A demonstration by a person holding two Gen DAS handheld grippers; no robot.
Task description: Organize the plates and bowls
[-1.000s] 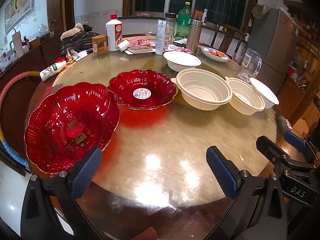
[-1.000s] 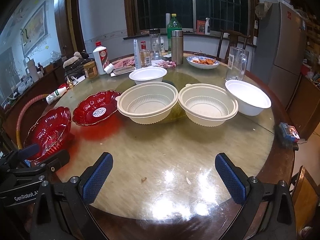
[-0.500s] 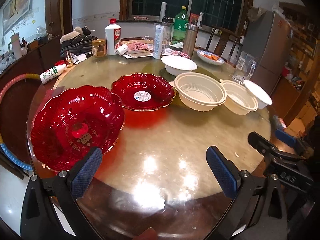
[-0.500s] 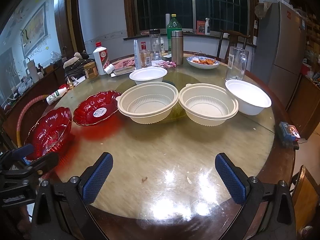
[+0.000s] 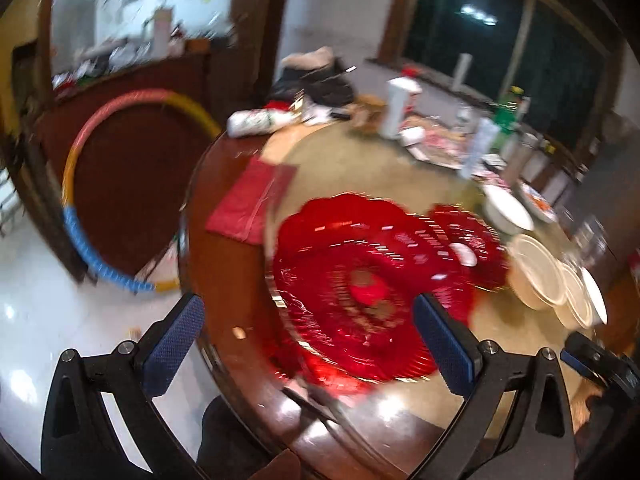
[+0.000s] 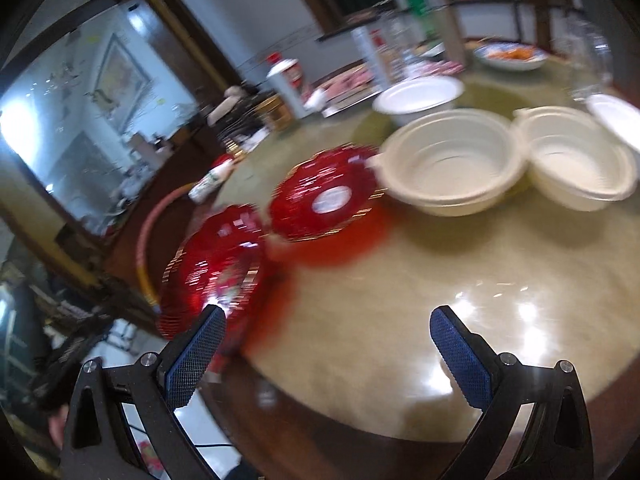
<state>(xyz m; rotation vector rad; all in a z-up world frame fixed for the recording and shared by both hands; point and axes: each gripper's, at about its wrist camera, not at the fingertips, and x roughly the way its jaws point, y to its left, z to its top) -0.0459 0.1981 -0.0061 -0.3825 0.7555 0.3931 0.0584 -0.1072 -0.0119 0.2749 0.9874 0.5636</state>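
Two red scalloped glass plates sit on the round table: the near one (image 5: 352,288) (image 6: 216,260) at the left edge, the second (image 5: 464,248) (image 6: 324,200) just beyond it, with a white sticker. Two cream plastic bowls (image 6: 452,160) (image 6: 576,160) and two white bowls (image 6: 420,94) (image 6: 616,116) stand to the right; they show blurred in the left wrist view (image 5: 536,276). My left gripper (image 5: 308,340) is open and empty, just short of the near red plate. My right gripper (image 6: 328,356) is open and empty over the table's front, right of that plate. Both views are motion-blurred.
Bottles (image 6: 288,80), a steel flask (image 6: 448,28), a food dish (image 6: 512,56) and a glass jug (image 6: 592,60) crowd the table's far side. A red cloth (image 5: 252,204) lies at the left rim. A coloured hoop (image 5: 80,184) leans on a cabinet beside the table.
Both grippers have swung sharply left toward the red plates, and both views have tilted and blurred. The plates and bowls have not moved. Both grippers stay open.
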